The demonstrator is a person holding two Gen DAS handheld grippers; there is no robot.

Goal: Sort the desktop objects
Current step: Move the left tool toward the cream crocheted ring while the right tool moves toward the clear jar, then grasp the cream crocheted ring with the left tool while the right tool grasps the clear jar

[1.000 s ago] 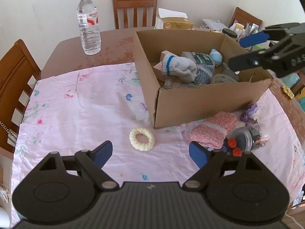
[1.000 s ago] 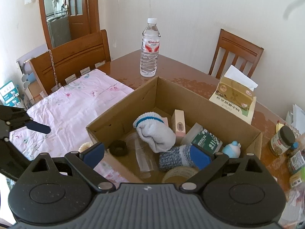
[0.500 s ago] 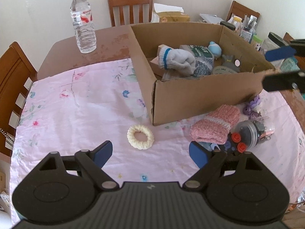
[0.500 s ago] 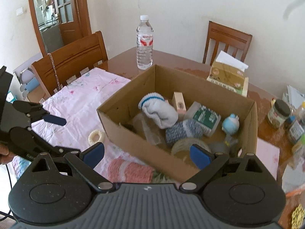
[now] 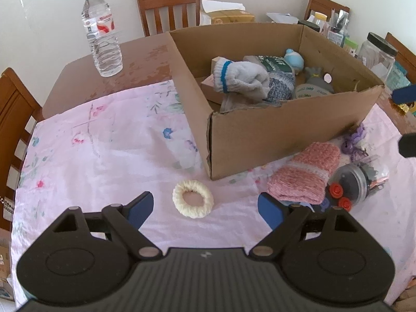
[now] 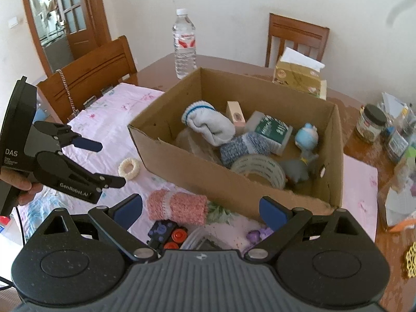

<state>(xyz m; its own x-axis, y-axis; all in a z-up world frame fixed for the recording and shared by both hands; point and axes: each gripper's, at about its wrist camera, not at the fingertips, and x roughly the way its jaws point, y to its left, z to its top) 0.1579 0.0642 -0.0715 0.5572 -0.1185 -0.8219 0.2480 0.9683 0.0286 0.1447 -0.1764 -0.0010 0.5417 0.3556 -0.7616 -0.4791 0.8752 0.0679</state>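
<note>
A cream knitted ring [image 5: 193, 199] lies on the pink floral cloth, just beyond and between the fingers of my left gripper [image 5: 205, 208], which is open and empty. A pink knitted roll [image 5: 304, 175] rests against the front of the cardboard box [image 5: 273, 140], with a clear jar [image 5: 358, 179] on its side and a purple hair tie [image 5: 355, 140] beside it. My right gripper [image 6: 200, 210] is open and empty above the pink roll [image 6: 176, 205] and a dark toy with red knobs [image 6: 169, 234]. The left gripper [image 6: 104, 161] hangs over the cream ring [image 6: 129, 167].
The box [image 6: 182, 161] holds socks, a tape roll, small cartons and a blue toy. A water bottle [image 5: 102, 31] stands at the back left. A tissue box [image 6: 299, 78], jars and clutter crowd the right side. Wooden chairs ring the table.
My right gripper has drawn back from over the box to its near side, sliding to the right edge of the left view. The left gripper sank slightly toward the cream ring.
</note>
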